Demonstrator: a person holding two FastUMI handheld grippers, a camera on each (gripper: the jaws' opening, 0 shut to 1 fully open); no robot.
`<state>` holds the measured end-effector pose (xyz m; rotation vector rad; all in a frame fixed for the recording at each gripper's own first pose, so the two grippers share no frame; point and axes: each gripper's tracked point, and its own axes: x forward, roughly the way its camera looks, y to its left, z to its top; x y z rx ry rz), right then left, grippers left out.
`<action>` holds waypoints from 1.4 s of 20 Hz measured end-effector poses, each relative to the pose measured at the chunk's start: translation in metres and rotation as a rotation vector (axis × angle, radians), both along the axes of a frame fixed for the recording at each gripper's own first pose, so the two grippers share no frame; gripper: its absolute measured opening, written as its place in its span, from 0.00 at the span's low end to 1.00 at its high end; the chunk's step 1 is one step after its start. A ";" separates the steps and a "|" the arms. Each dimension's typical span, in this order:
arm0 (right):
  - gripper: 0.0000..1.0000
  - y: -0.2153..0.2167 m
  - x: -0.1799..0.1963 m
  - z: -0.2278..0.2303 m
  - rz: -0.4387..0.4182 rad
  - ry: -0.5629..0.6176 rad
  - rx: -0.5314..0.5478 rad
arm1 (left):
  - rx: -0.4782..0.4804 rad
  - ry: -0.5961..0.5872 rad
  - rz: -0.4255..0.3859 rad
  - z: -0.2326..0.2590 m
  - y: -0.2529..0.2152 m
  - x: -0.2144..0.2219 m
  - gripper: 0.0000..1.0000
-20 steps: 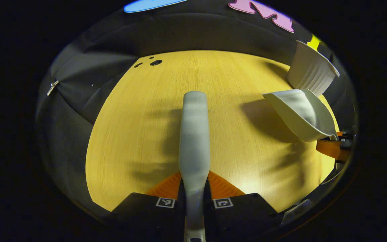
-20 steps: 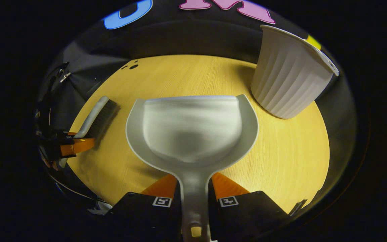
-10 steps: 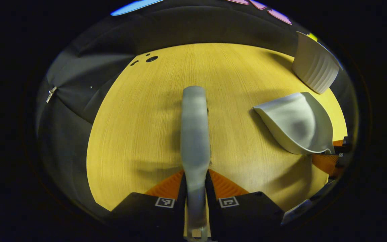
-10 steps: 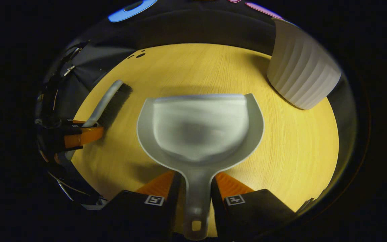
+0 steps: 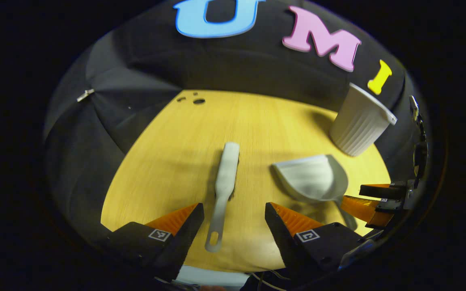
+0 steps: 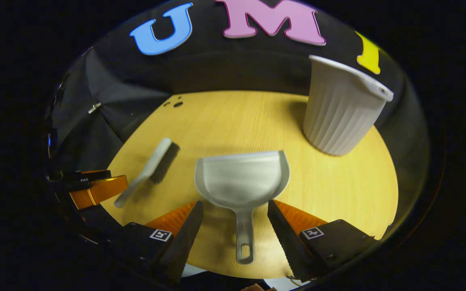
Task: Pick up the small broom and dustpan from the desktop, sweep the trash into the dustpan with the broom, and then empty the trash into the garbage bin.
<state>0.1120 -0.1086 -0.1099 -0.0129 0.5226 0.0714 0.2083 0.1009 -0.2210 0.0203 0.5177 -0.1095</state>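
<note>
My left claw (image 5: pixel 234 212) and right claw (image 6: pixel 235 210) gape wide, gripping nothing. The broom (image 5: pixel 224 188) lies left of the dustpan (image 6: pixel 242 182) on the bench (image 6: pixel 350 190); the bin (image 6: pixel 340 107) stands beyond. No readable labels, seemingly.

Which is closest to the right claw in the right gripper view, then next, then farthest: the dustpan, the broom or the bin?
1. Dustpan: handle lies between the open right claw's fingers.
2. Broom: off to the left on the desktop.
3. Garbage bin: standing upright, far back on the right.

Left hand-held gripper (image 5: pixel 234 214) and right hand-held gripper (image 6: pixel 235 212) gape wide
</note>
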 end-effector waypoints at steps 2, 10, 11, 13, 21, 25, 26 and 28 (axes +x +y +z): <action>0.99 0.001 -0.010 0.049 0.007 -0.123 -0.008 | -0.085 -0.110 -0.013 0.031 -0.008 -0.015 0.96; 0.99 0.006 -0.100 0.201 0.053 -0.564 0.016 | 0.048 -0.639 0.001 0.167 -0.004 -0.126 0.96; 0.99 0.004 -0.108 0.204 0.061 -0.597 -0.006 | 0.069 -0.667 -0.015 0.172 -0.011 -0.142 0.96; 0.99 0.001 -0.128 0.219 0.062 -0.656 -0.063 | 0.072 -0.685 -0.056 0.174 -0.029 -0.167 0.96; 0.98 -0.021 -0.172 0.189 0.050 -0.607 -0.012 | 0.018 -0.598 0.000 0.121 -0.041 -0.234 0.96; 0.98 -0.036 -0.164 0.176 0.062 -0.529 0.035 | -0.009 -0.577 0.097 0.116 -0.024 -0.246 0.96; 0.98 -0.037 -0.160 0.179 0.073 -0.519 0.050 | -0.009 -0.573 0.128 0.116 -0.018 -0.246 0.96; 0.98 -0.048 -0.157 0.187 0.084 -0.526 0.048 | -0.019 -0.564 0.168 0.115 -0.014 -0.248 0.96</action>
